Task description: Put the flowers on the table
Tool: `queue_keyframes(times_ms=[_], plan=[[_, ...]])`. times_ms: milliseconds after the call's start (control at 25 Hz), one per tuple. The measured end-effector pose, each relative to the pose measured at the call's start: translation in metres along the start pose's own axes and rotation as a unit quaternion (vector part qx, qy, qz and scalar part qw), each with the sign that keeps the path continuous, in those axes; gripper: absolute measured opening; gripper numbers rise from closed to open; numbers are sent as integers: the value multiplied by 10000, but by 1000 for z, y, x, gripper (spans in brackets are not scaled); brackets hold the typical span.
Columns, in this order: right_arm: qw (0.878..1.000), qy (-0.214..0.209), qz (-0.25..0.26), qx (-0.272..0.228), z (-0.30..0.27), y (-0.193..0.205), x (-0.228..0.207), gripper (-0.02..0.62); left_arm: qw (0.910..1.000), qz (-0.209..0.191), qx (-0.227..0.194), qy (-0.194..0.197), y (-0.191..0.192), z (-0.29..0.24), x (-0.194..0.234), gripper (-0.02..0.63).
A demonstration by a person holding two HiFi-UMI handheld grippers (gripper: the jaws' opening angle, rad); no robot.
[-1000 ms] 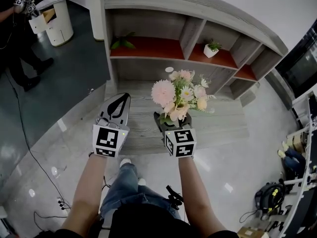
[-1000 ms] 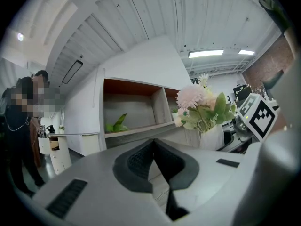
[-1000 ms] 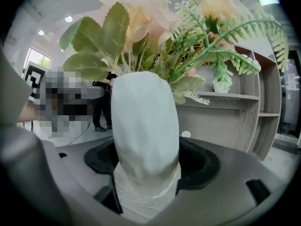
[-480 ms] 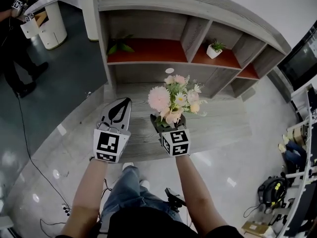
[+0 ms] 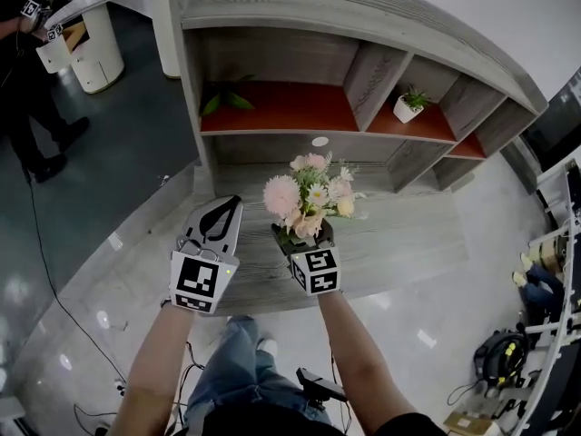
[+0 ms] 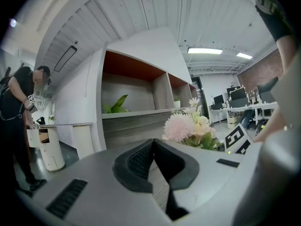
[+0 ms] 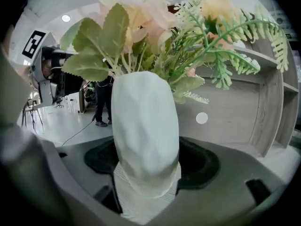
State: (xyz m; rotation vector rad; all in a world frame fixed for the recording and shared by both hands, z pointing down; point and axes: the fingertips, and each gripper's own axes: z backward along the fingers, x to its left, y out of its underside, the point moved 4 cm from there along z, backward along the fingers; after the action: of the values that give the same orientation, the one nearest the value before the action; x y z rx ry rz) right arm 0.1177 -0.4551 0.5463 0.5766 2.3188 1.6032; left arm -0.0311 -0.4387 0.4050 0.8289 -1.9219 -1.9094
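The grey shelf unit (image 5: 363,25) with its red-lined compartments fills the top of the head view, and the low wooden table (image 5: 408,243) runs along its foot, bare where it shows. Compared with a second ago, the bouquet sits smaller and lower against that wood, so the right arm seems to have carried it down and forward toward the tabletop. This reads as the closing stretch of the carry rather than a set-down, since nothing shows the base touching wood yet. The left gripper (image 5: 221,209) hangs beside it over the table's near edge, its jaws pressed together on nothing, as its own view confirms with the dark pads meeting at their tips. The right gripper (image 5: 304,240) is clenched round a white vase (image 7: 146,126), which stands upright between the jaws with the pads hugging its lower body. The flowers (image 5: 309,193), pink and cream heads with fern sprigs, rise straight out of the vase above the jaws, just right of the left gripper and apart from it. A person (image 5: 23,62) stands well off at the far left. Smaller things sit behind: green leaves (image 5: 222,101) in the wide compartment, a small potted plant (image 5: 410,104) in the next one, and a white disc (image 5: 320,141) on the panel below.
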Motion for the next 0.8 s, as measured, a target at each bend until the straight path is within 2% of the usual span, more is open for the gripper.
queue_keyframes(times_ms=[360, 800], plan=[[9999, -58, -128, -39, -16, 11, 2, 376, 9998, 102, 150, 79, 18, 0, 3, 11], [9994, -204, -201, 203, -24, 12, -6, 376, 9996, 246, 156, 54, 21, -8, 3, 11]])
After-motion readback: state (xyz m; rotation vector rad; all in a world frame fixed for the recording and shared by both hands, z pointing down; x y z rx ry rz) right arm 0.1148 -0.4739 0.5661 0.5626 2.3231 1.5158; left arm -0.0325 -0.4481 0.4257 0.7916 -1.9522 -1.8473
